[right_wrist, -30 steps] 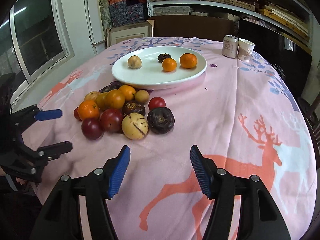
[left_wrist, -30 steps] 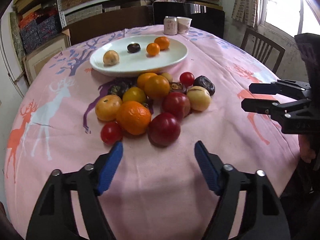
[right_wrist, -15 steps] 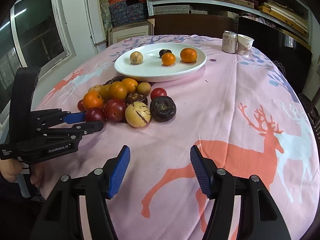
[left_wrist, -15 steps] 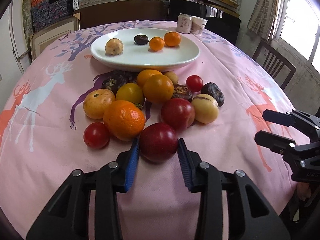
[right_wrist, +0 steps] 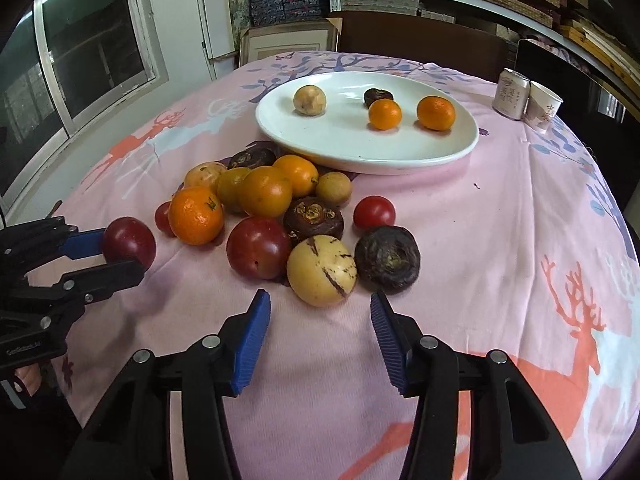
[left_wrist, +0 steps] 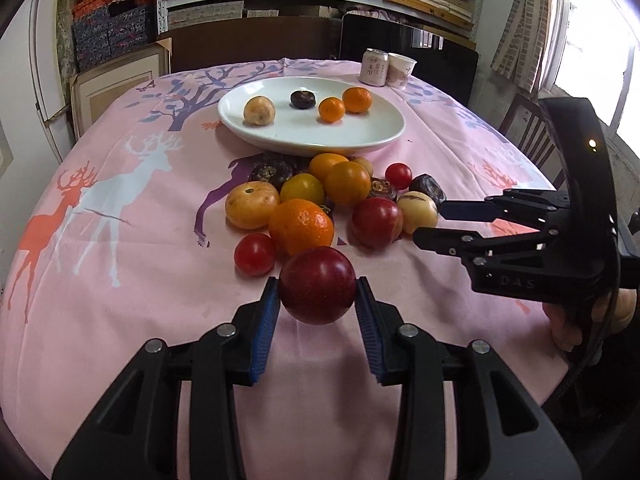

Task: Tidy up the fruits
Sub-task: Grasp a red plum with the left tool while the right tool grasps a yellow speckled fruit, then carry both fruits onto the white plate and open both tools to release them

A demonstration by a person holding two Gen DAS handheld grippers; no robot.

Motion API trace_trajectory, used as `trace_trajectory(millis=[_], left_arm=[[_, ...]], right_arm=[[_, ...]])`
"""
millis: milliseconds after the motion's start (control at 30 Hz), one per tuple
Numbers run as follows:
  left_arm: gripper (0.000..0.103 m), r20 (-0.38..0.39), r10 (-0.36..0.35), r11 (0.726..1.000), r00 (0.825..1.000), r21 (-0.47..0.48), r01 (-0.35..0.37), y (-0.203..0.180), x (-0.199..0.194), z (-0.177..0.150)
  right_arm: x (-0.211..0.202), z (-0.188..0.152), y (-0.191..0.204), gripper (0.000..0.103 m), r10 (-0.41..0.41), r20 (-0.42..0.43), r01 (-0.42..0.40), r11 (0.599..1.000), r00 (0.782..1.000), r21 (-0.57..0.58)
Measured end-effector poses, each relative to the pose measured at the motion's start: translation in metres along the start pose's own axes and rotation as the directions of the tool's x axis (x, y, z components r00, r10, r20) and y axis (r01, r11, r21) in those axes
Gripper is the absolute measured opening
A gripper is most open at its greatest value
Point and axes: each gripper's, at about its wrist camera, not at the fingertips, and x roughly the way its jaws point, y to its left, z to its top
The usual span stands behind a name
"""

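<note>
The left gripper point(left_wrist: 317, 312) has its two blue pads pressed on the sides of a dark red plum point(left_wrist: 317, 285). The plum is round, shiny and smooth. It looks lifted a little off the pink tablecloth point(left_wrist: 132, 272), but that is hard to be sure of. It sits just in front of the fruit pile point(left_wrist: 328, 204), apart from it.

The right gripper point(right_wrist: 320, 320) is open wide with nothing between its pads. It points at a pale yellow fruit point(right_wrist: 322, 270) with brown streaks and stops just short of it. Next to that fruit lie another red plum point(right_wrist: 258, 247) and a dark wrinkly fruit point(right_wrist: 387, 259).

The pile also has a big orange point(left_wrist: 301, 227), a small red tomato point(left_wrist: 255, 254) and more yellow and orange fruits. Behind it is a white plate point(left_wrist: 360, 136) with four fruits on it: one pale, one dark, two orange. A can point(left_wrist: 373, 67) and a paper cup point(left_wrist: 401, 70) stand at the far edge.

The dark fruits at the back of the pile are partly hidden by the ones in front. The plate's rim covers part of them too. Only fingers of the person's right hand point(left_wrist: 568, 320) show, behind the black handle.
</note>
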Motion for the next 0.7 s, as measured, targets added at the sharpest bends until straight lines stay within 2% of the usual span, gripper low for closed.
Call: trace_trajectory(millis=[200, 400, 600, 700], left_arm=[[0.038, -0.001, 0.001, 1.000, 1.000, -0.006, -0.001, 0.005, 0.002, -0.003], [0.038, -0.002, 0.005, 1.000, 1.000, -0.002, -0.005, 0.005, 0.004, -0.004], [0.038, 0.020, -0.007, 1.000, 1.000, 0.001, 0.007, 0.008, -0.008, -0.001], [0.038, 0.037, -0.025, 1.000, 0.999, 0.012, 0.024, 0.008, -0.016, 0.010]], right_arm=[[0.018, 0.008, 0.000, 0.042, 0.004, -0.039, -0.004, 1.000, 0.999, 0.009], [0.019, 0.010, -0.003, 0.040, 0.015, -0.028, -0.014, 1.000, 1.000, 0.018], [-0.019, -0.005, -0.004, 0.039, 0.045, 0.065, -0.047, 0.999, 0.997, 0.018], [-0.042, -0.007, -0.017, 0.039, 0.037, 0.120, -0.044, 0.998, 0.992, 0.049]])
